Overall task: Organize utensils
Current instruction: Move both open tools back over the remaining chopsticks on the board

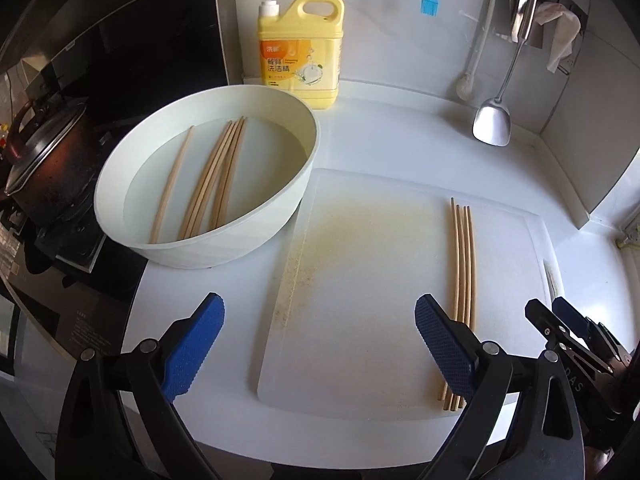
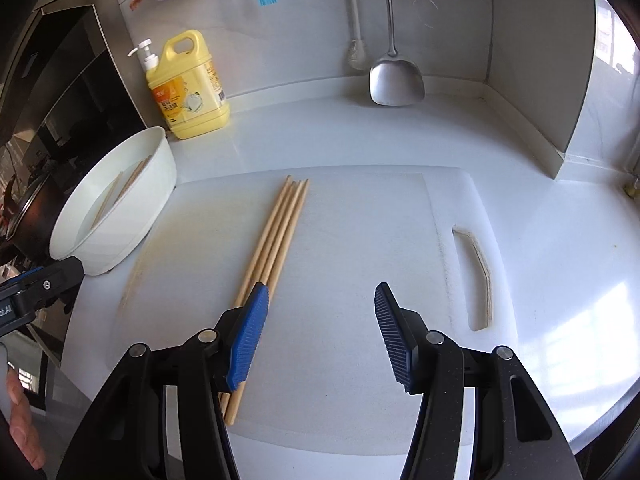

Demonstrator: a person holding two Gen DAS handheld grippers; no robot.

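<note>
Several wooden chopsticks (image 1: 462, 280) lie side by side on the white cutting board (image 1: 360, 280), seen again as the chopsticks (image 2: 276, 236) on the board (image 2: 352, 248) in the right wrist view. More chopsticks (image 1: 212, 180) soak in water in the white basin (image 1: 132, 160). My left gripper (image 1: 320, 344) hovers over the board's near left part, open wide with nothing between its blue pads. My right gripper (image 2: 320, 336) is open above the board, empty, its left pad over the chopsticks' near ends.
A yellow dish-soap bottle (image 1: 300, 48) stands behind the basin. A metal spatula (image 1: 492, 120), a brush and a blue silicone brush (image 1: 428, 0) hang on the back wall. A dark pot (image 1: 44, 160) sits on the stove at left. A hand (image 2: 20, 420) shows at lower left.
</note>
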